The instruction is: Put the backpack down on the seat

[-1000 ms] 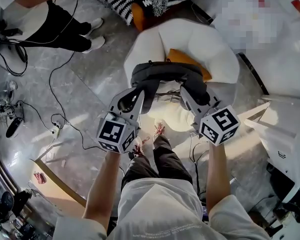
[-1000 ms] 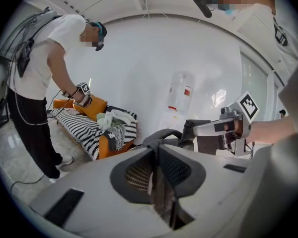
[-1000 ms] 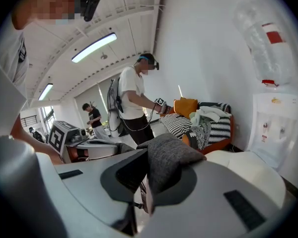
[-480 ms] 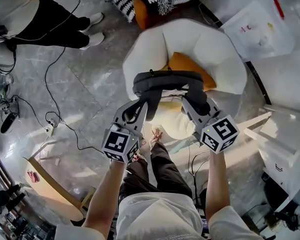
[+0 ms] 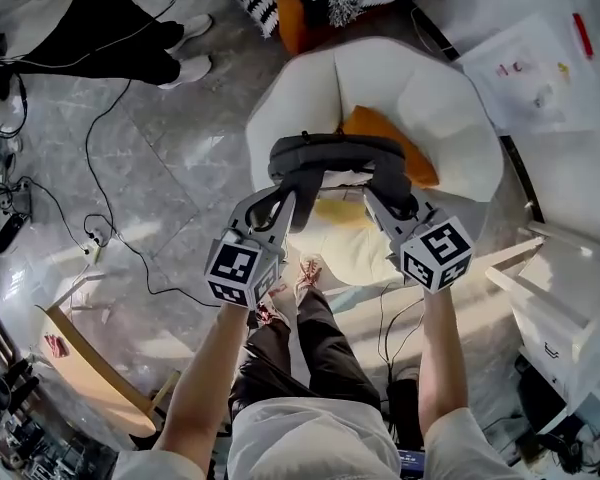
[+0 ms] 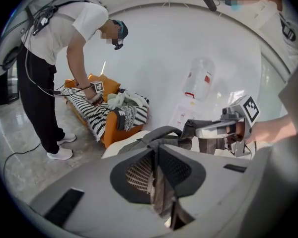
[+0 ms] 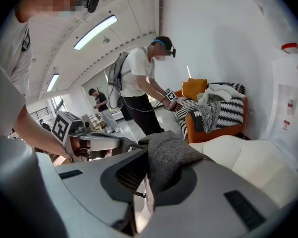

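A dark grey backpack [image 5: 332, 157] hangs between my two grippers, just above the seat of a white armchair [image 5: 450, 103]. An orange cushion [image 5: 385, 131] lies on the seat behind the bag. My left gripper [image 5: 286, 201] is shut on the bag's left strap [image 6: 157, 180]. My right gripper [image 5: 384, 199] is shut on grey fabric of the bag [image 7: 168, 155] at its right side. In the left gripper view the bag's top handle [image 6: 161, 133] shows ahead, with the right gripper [image 6: 223, 131] beyond it. The right gripper view shows the left gripper [image 7: 89, 142] across from it. Whether the bag's underside touches the seat is hidden.
An orange sofa [image 5: 295, 13] with a striped blanket stands behind the armchair. Another person [image 5: 90, 28] stands at the far left, with cables [image 5: 110, 168] trailing over the marble floor. A white table [image 5: 555, 88] with papers is at the right, and a wooden board [image 5: 95, 373] lies at the near left.
Both grippers have come down with the backpack, which now hangs lower and closer to the armchair seat. The jaws have stayed shut on it.
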`<state>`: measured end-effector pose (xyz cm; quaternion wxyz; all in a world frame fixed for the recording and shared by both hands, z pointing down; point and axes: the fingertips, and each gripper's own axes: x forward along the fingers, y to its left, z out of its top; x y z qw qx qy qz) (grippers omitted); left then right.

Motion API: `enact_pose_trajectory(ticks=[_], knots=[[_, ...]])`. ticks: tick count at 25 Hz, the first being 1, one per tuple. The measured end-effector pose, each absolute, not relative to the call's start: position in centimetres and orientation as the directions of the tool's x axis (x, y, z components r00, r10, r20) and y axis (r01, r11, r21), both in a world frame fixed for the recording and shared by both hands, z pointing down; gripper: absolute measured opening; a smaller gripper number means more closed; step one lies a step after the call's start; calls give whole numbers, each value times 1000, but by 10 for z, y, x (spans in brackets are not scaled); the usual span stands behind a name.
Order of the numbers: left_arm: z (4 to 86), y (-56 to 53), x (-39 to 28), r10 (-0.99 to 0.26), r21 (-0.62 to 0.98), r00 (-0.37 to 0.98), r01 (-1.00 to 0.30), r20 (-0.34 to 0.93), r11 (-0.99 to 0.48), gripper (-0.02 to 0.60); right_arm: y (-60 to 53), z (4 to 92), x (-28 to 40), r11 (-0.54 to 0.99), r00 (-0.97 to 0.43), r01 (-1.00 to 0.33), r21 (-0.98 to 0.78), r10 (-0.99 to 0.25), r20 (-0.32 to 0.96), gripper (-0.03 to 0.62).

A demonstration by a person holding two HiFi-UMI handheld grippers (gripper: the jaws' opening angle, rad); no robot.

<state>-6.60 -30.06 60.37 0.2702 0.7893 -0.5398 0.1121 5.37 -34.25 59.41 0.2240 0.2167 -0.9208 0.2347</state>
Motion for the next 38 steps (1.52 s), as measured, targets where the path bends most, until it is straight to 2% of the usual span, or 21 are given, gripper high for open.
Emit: enact_pose_trajectory(ticks=[18,38], knots=[[642,-352,-70,-782,275,406,-911,472,-307,48,-387,634,47,767,-796,-541,-344,-336,503,31],[692,-409,-59,-816,321,348,-923,461,-212,49,-442,683,47,782,-794,-539,-313,-347,500,31]])
